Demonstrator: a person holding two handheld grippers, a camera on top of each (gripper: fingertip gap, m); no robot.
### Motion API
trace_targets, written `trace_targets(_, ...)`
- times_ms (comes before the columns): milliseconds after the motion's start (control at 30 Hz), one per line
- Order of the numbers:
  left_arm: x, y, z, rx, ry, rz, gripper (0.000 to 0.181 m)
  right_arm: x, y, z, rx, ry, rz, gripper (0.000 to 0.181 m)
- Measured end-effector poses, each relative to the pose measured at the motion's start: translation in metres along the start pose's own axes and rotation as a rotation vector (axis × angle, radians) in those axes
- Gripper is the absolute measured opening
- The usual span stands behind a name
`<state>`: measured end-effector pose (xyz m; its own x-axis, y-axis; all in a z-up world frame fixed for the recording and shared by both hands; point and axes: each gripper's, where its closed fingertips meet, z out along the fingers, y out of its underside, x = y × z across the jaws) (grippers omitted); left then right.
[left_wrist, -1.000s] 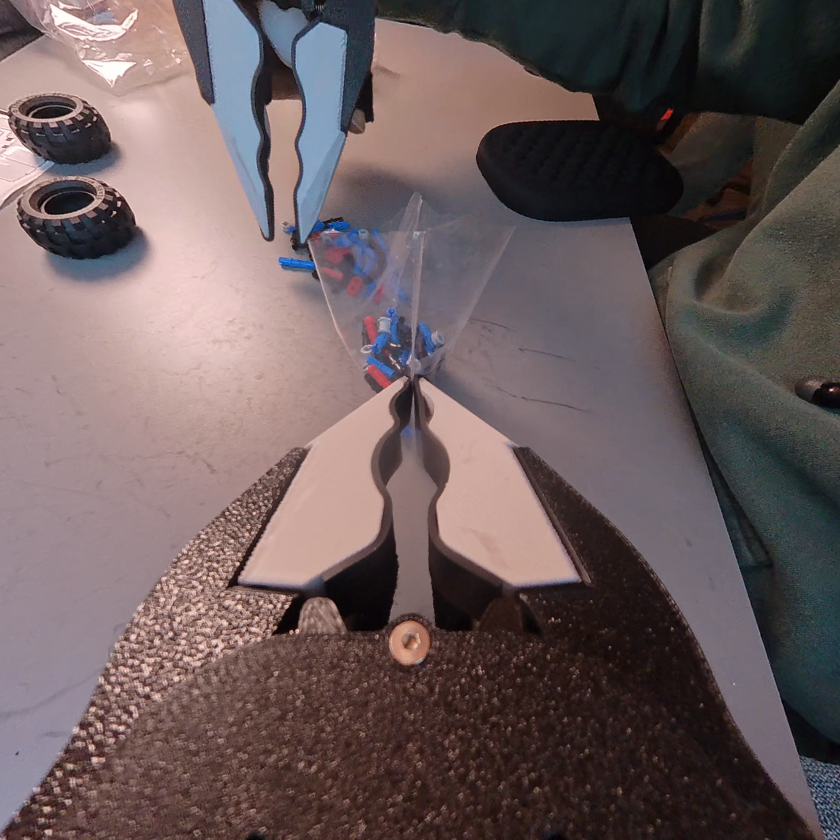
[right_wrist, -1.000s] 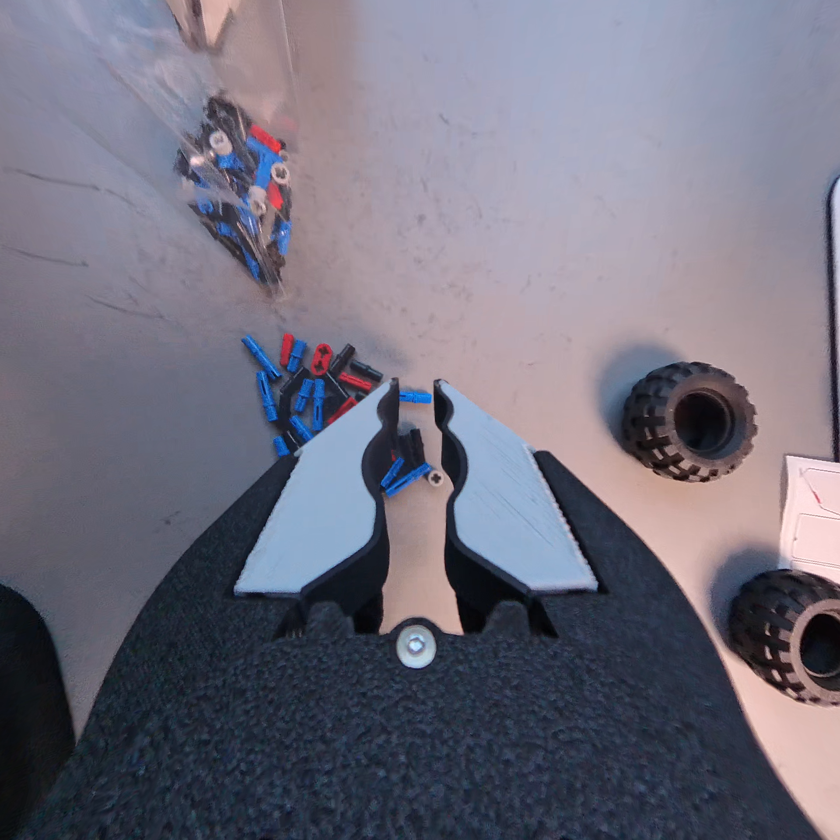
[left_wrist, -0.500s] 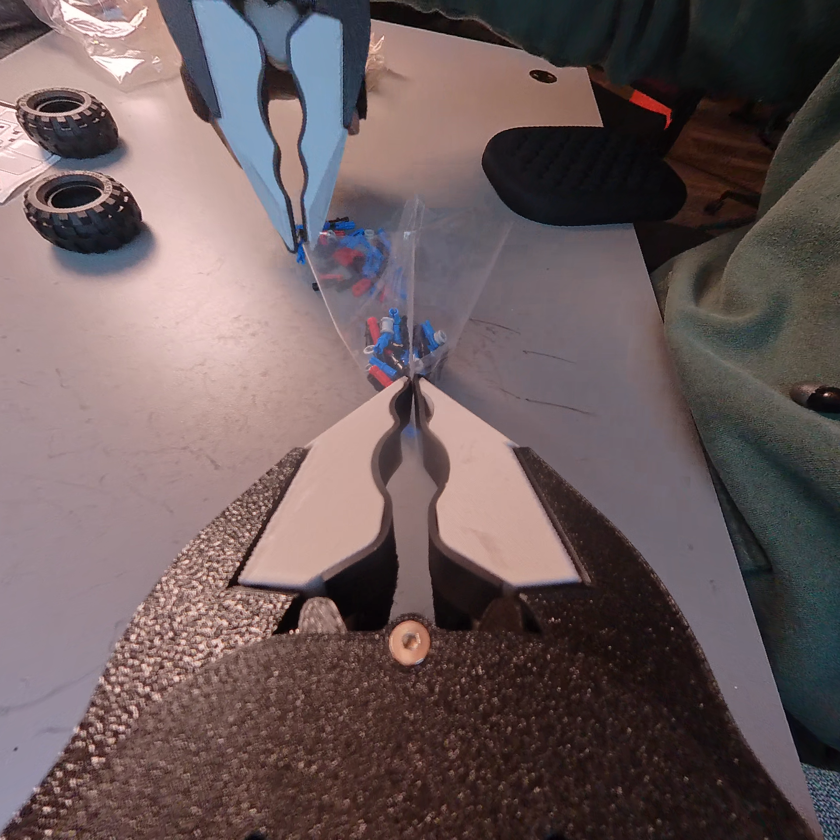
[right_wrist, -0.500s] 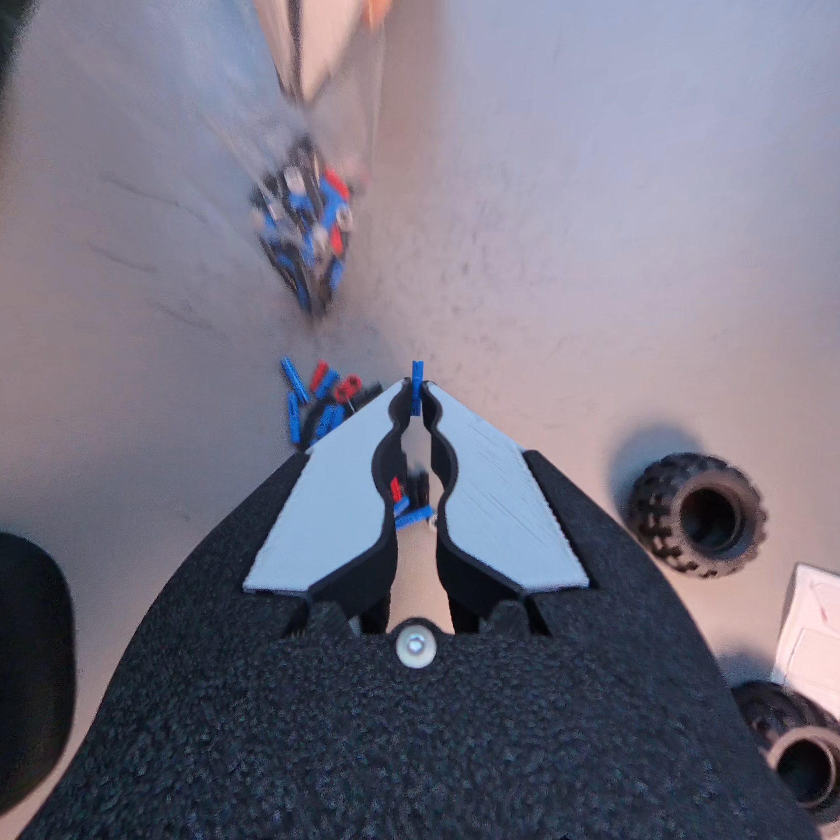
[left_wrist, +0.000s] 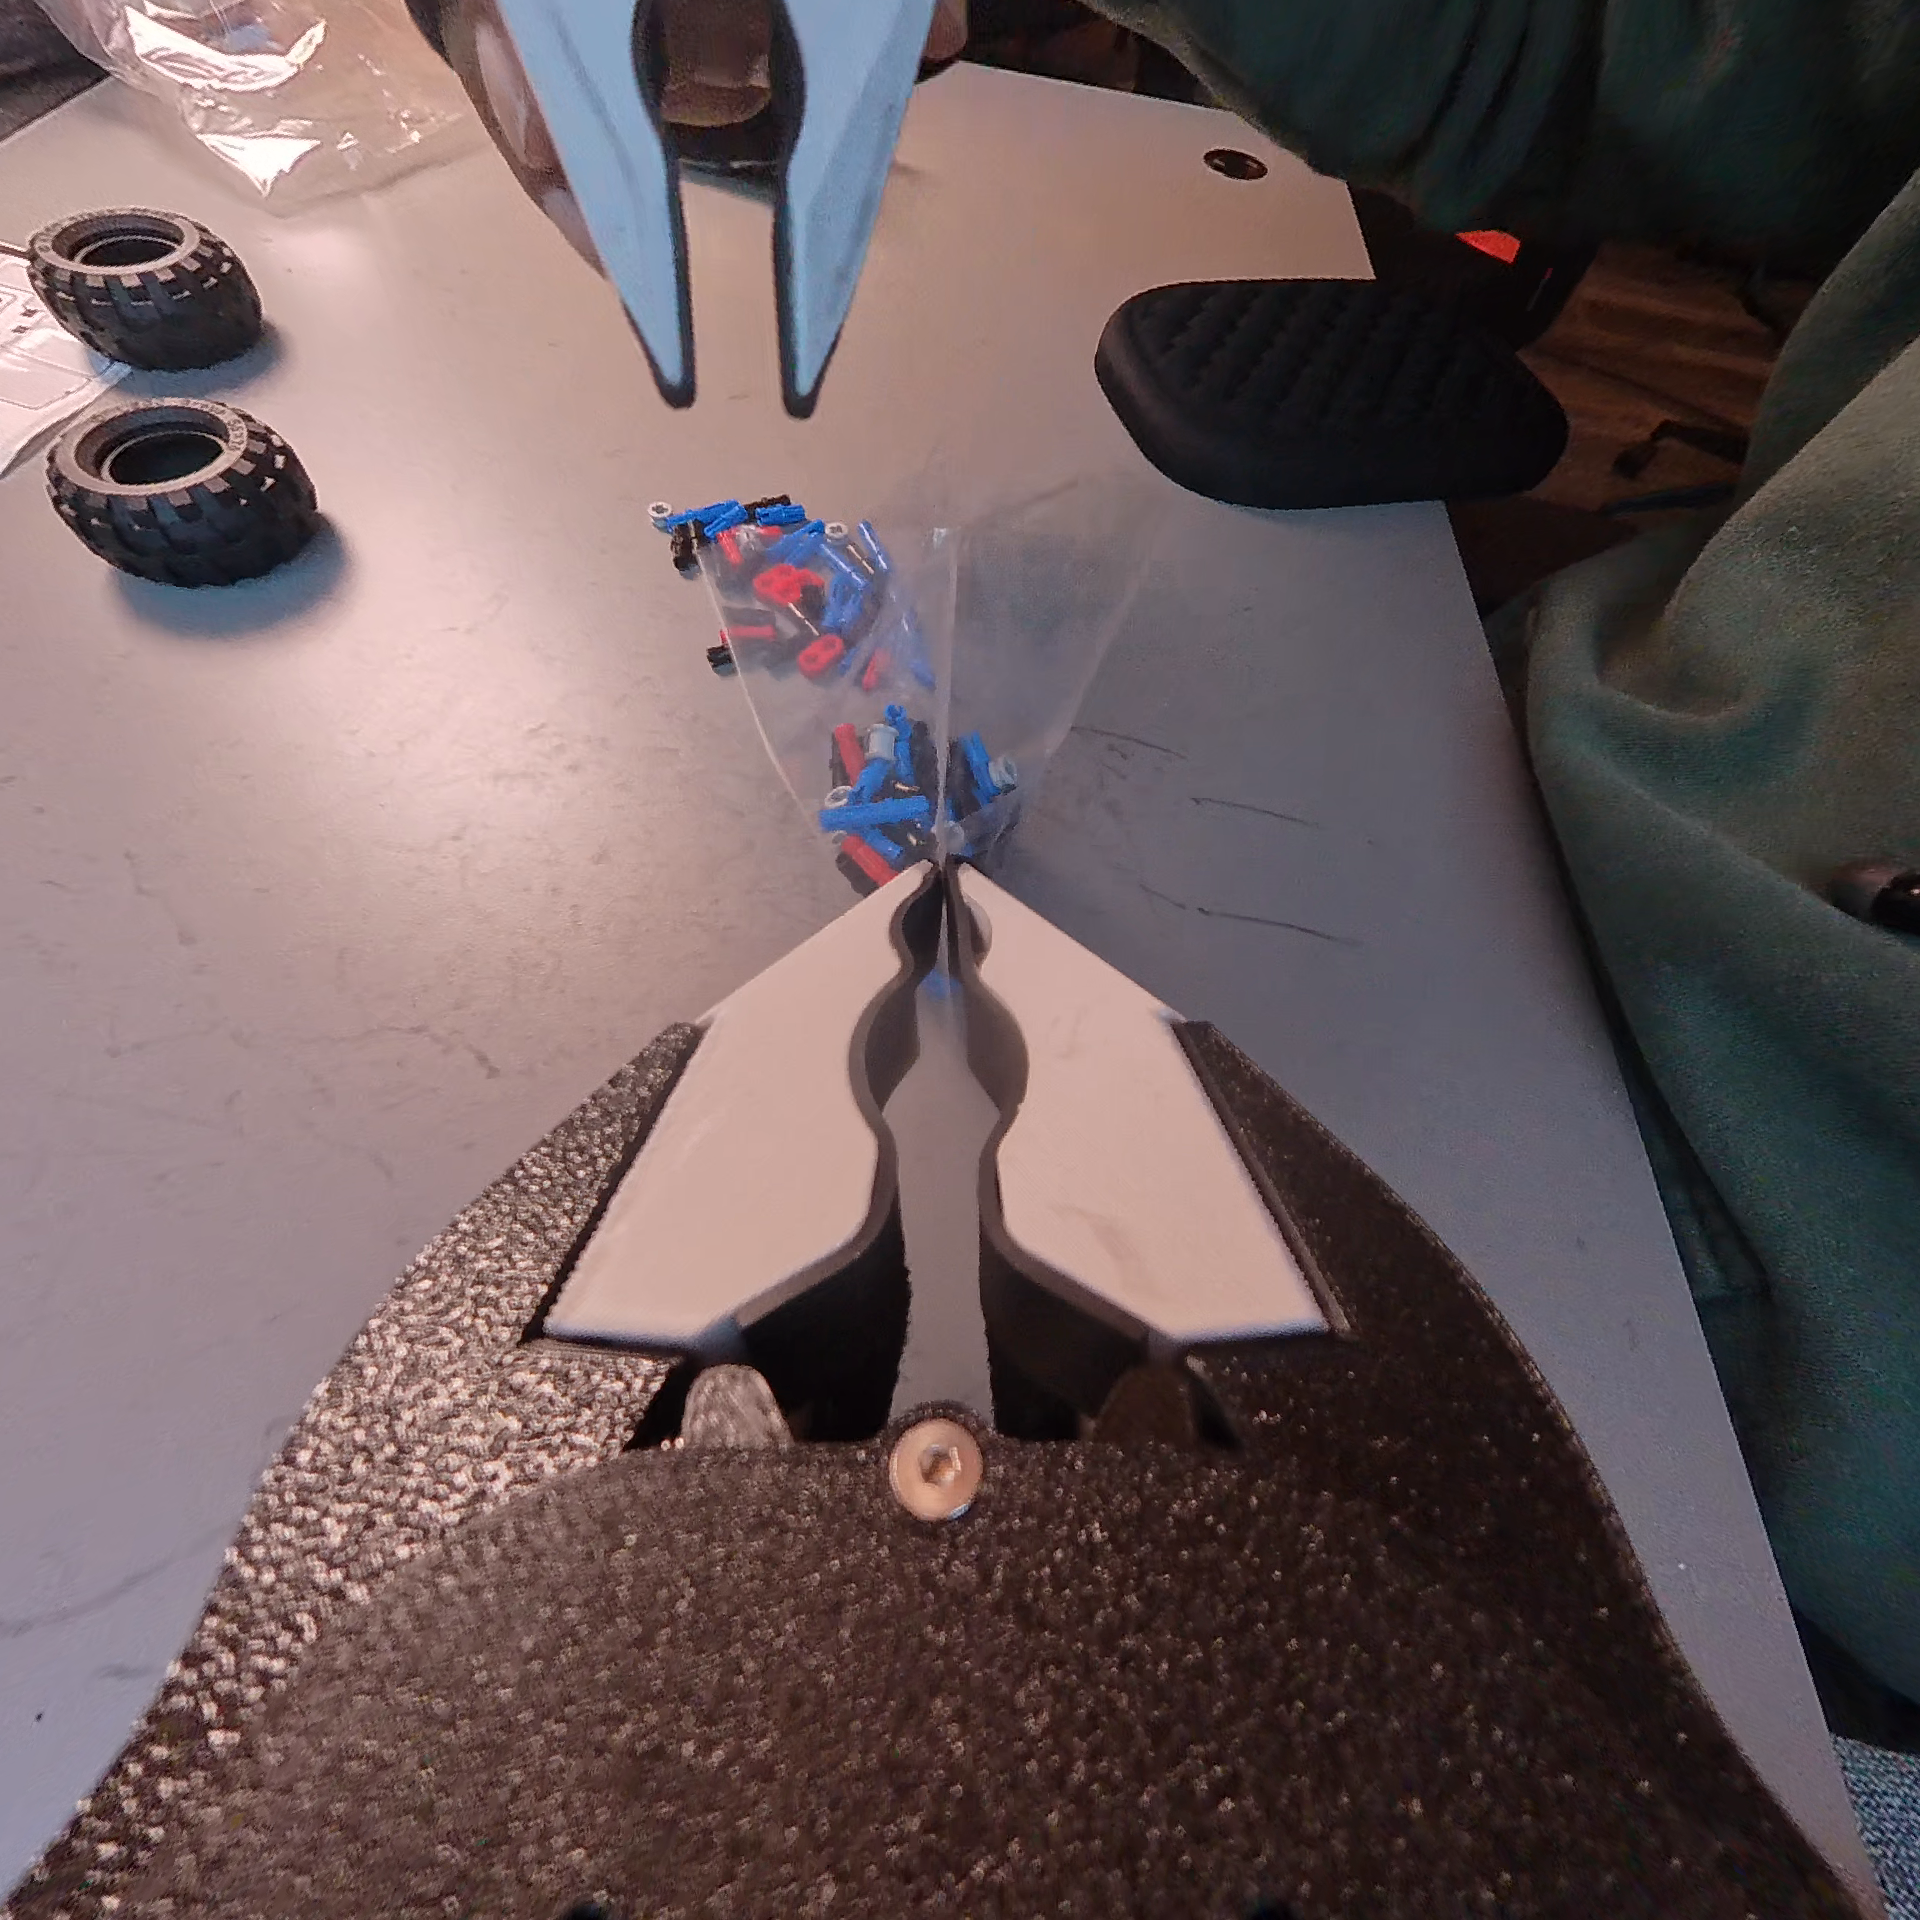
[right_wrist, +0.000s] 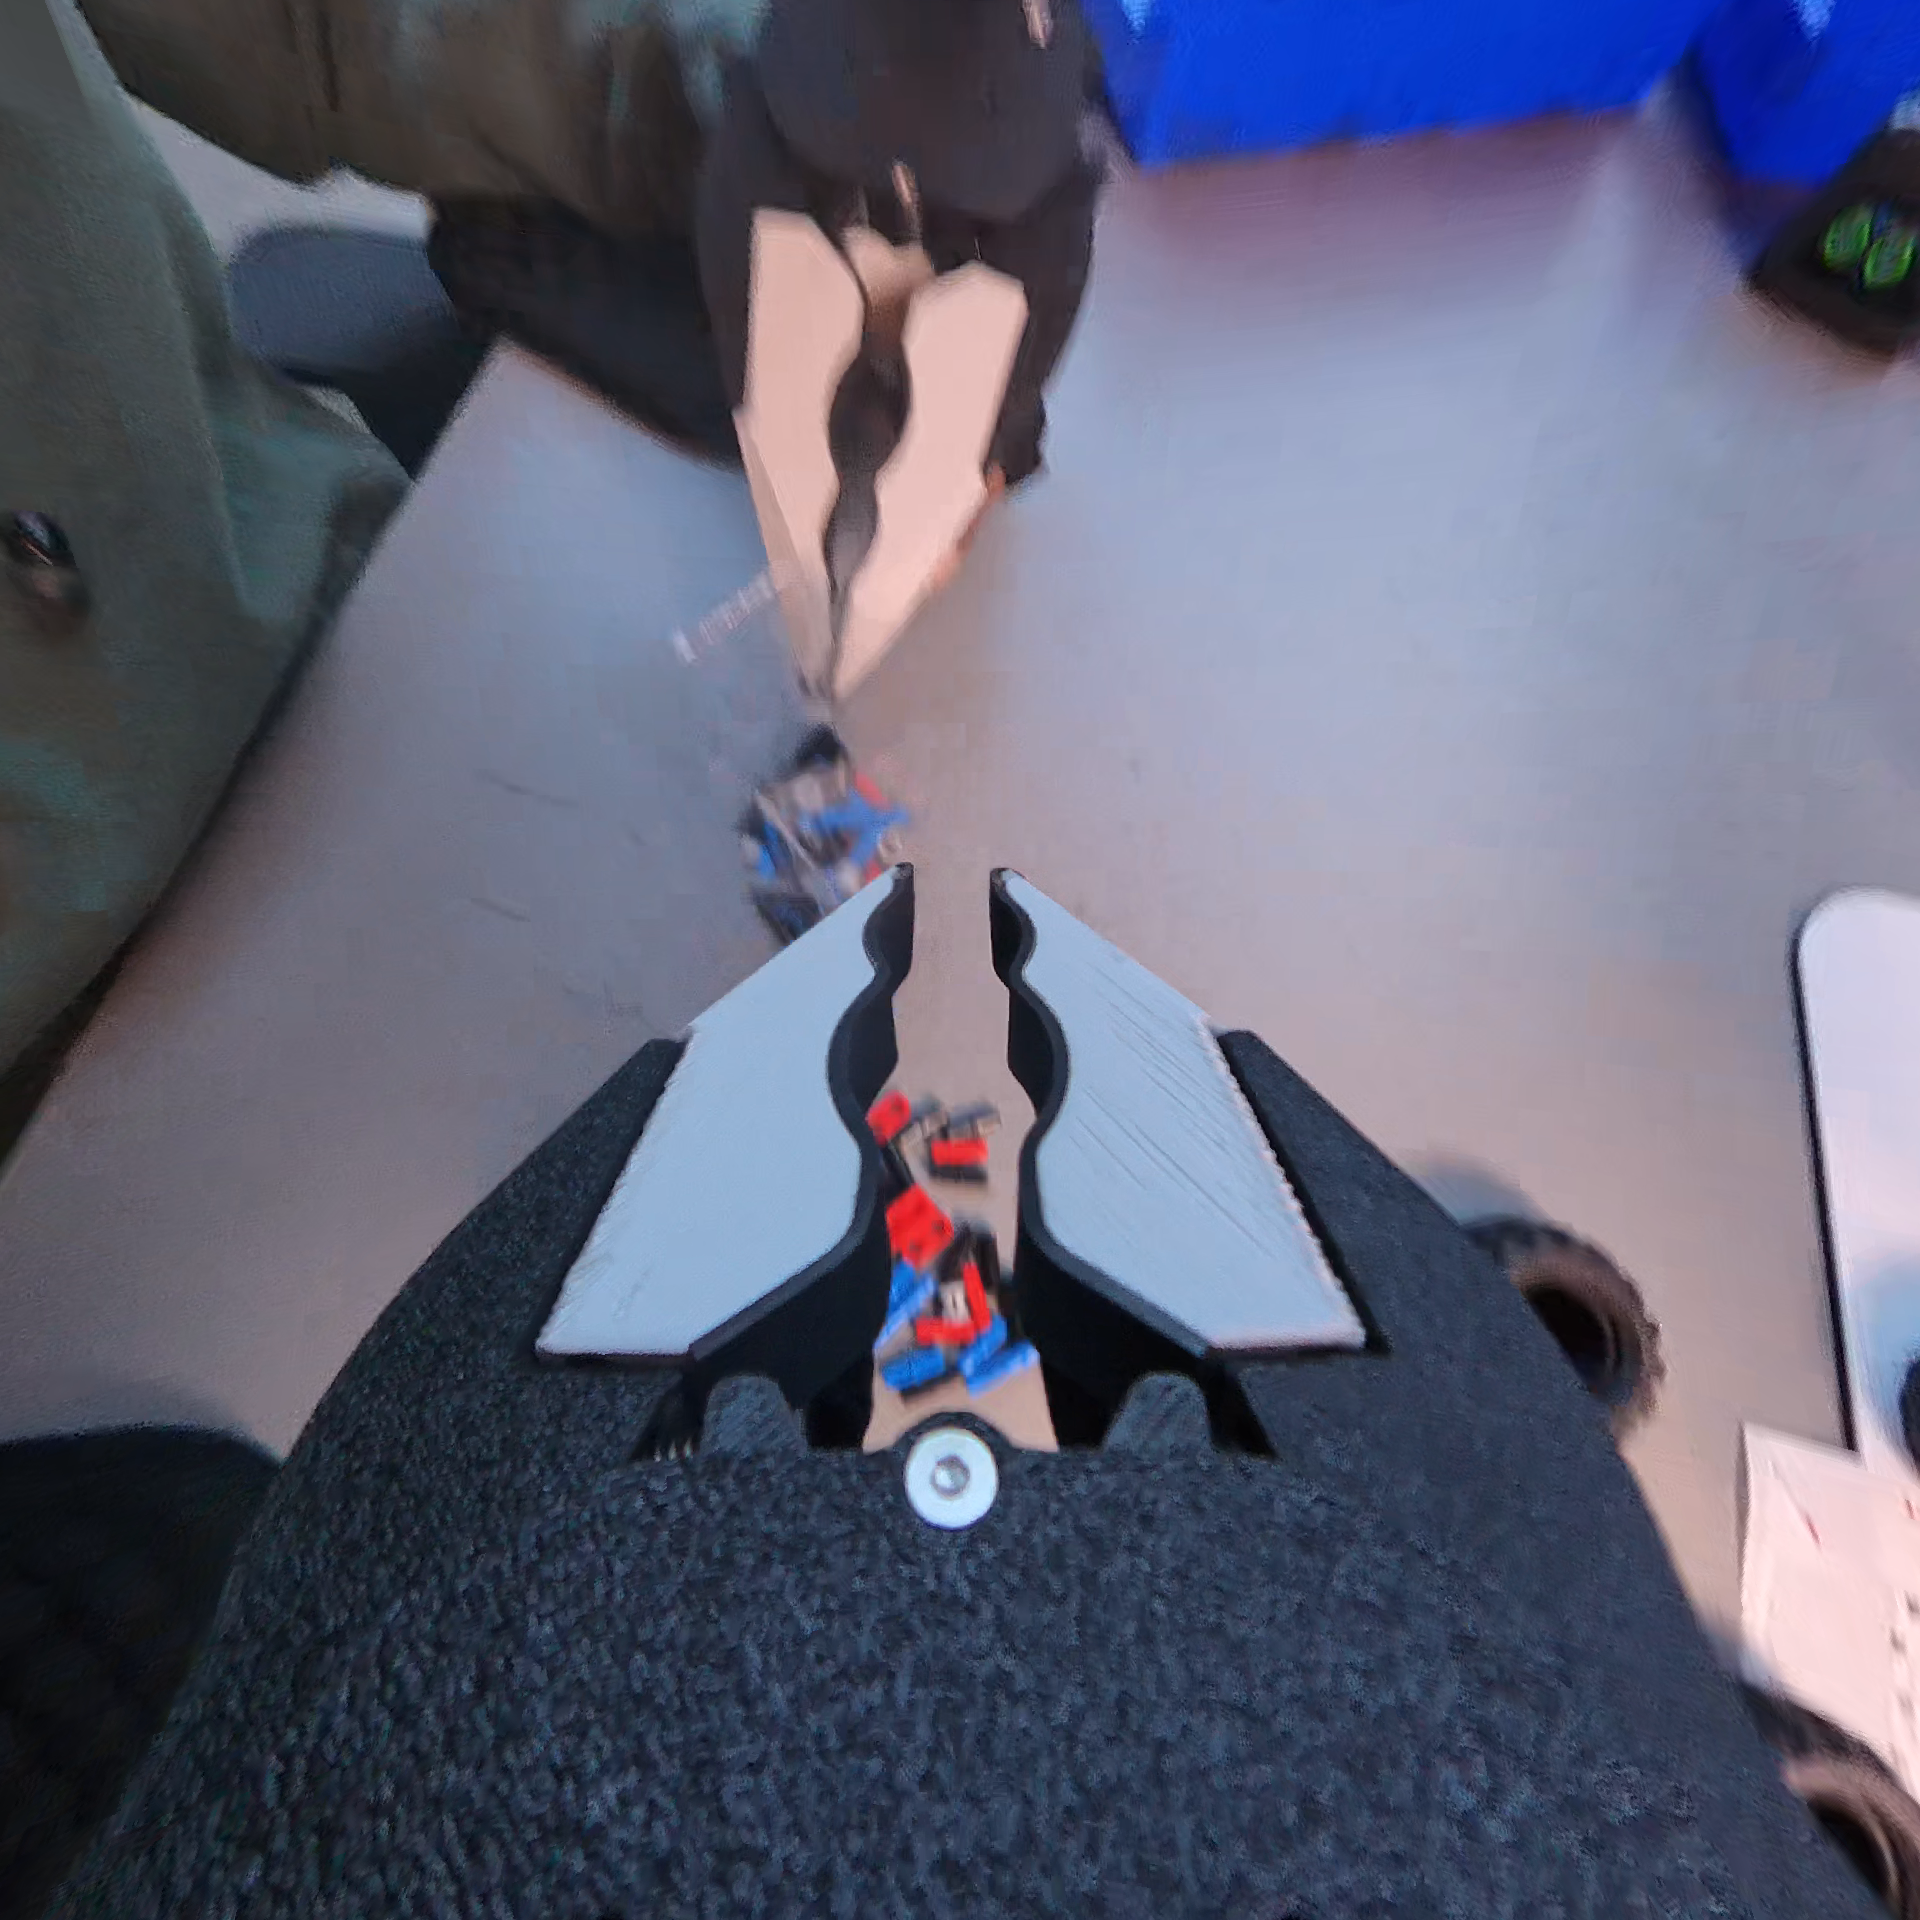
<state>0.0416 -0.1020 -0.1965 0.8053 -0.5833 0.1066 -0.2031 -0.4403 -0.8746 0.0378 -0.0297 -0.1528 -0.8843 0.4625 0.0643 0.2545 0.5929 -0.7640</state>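
Pinching clear bag (left_wrist: 997, 665) corner, left gripper (left_wrist: 943, 883); bag upright.

A grey table (left_wrist: 364, 883), scuffed and marked with a few dark scratches, carries everything. Near its middle lies a loose heap of small blue, red and black pins (left_wrist: 774, 582), and just beside it a clear plastic bag (left_wrist: 935, 727) with more of the same inside (one corner lifted off the surface). Two black knobbly tyres (left_wrist: 182, 488) sit well apart from the heap at one side, next to a white paper sheet (left_wrist: 31, 364). Crumpled clear wrapping (left_wrist: 260, 104) rests at the far corner.
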Motion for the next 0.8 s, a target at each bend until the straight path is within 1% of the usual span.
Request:
trace_targets(67,0.000,0.000,0.000,0.000,0.003,-0.001,0.000,0.007,0.041,-0.001,-0.129,0.028,0.025,0.014)
trace_targets(167,0.001,0.000,0.001,-0.001,0.002,0.001,0.000,0.007,0.081,0.005,-0.218,0.017,0.089,0.017)
trace_targets(233,0.000,0.000,0.001,-0.001,0.000,0.001,0.000,0.004,0.091,0.010,-0.241,0.002,0.115,0.020)
trace_targets(333,0.000,0.000,0.001,0.001,0.001,-0.003,0.000,0.004,0.098,0.016,-0.270,0.006,0.101,0.019)
trace_targets(367,0.000,0.000,0.001,0.001,0.002,-0.004,0.000,0.003,0.101,0.017,-0.281,0.003,0.099,0.018)
trace_targets(467,0.000,0.000,0.001,0.001,0.001,-0.003,0.000,0.005,0.101,0.018,-0.285,0.006,0.088,0.004)
trace_targets(500,0.000,0.000,0.001,0.000,0.000,-0.002,0.000,0.005,0.100,0.018,-0.289,0.006,0.083,0.003)
trace_targets(533,0.000,0.000,0.001,-0.001,0.000,-0.001,0.000,0.005,0.100,0.017,-0.292,0.009,0.078,0.003)
trace_targets(600,0.000,0.000,0.001,-0.001,0.001,-0.002,0.000,0.005,0.083,0.016,-0.239,0.010,0.069,0.003)
trace_targets(700,0.000,0.000,0.001,-0.001,0.001,-0.001,0.000,0.002,0.035,0.012,-0.104,0.013,0.019,0.003)
trace_targets(800,0.000,0.000,0.000,-0.001,0.001,-0.001,0.000,-0.013,-0.021,0.011,0.053,-0.035,-0.027,0.003)
